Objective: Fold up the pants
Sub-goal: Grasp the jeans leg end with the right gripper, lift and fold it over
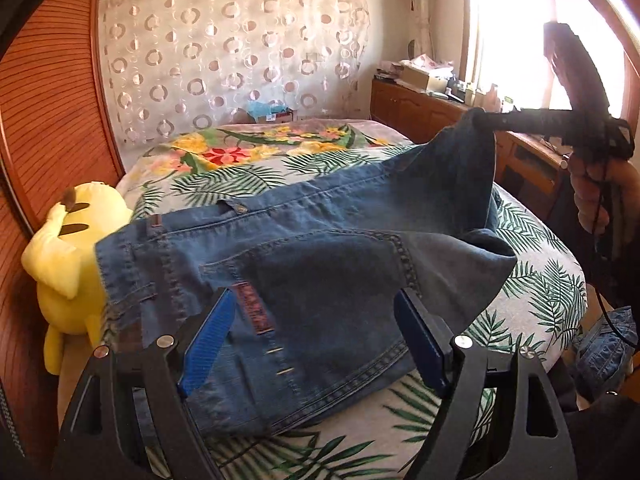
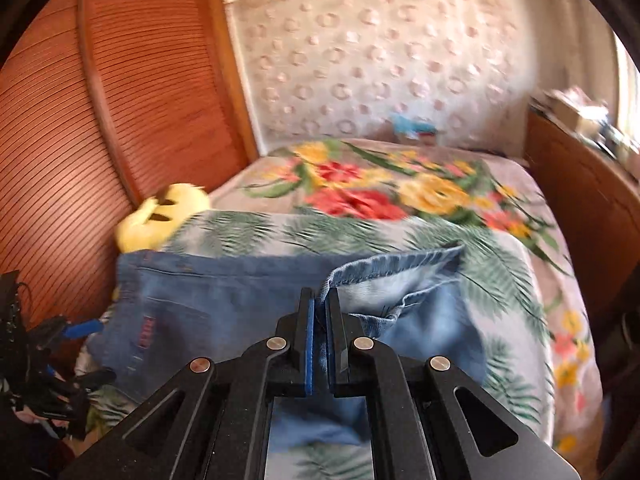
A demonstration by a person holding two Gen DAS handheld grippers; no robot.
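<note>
— What do the pants look like from where you stand?

— The pants (image 1: 320,264) are blue denim, lying across the near end of the bed (image 1: 540,280), back side up: I see a back pocket with a reddish label, belt loops and pale stitching. The waistband points toward the bed's left edge. One leg hem rises off the bed, pinched in my right hand-held gripper (image 2: 323,300), whose blue pads are pressed together on the stitched hem. The cloth hangs from there in a slack fold.

— And your other one?

— My left hand-held gripper (image 1: 320,328) is spread wide over the seat of the pants, its pads on either side of the pocket area, clamping nothing.

— Anything crowding the pants?

— A yellow plush toy (image 1: 72,256) lies at the bed's left edge, just beside the waistband, against the slatted wooden panel (image 1: 48,120). A floral blanket (image 1: 248,148) covers the far end. A wooden cabinet (image 1: 420,108) runs along the right side. Another bit of denim (image 1: 604,348) hangs off the near right corner.
</note>
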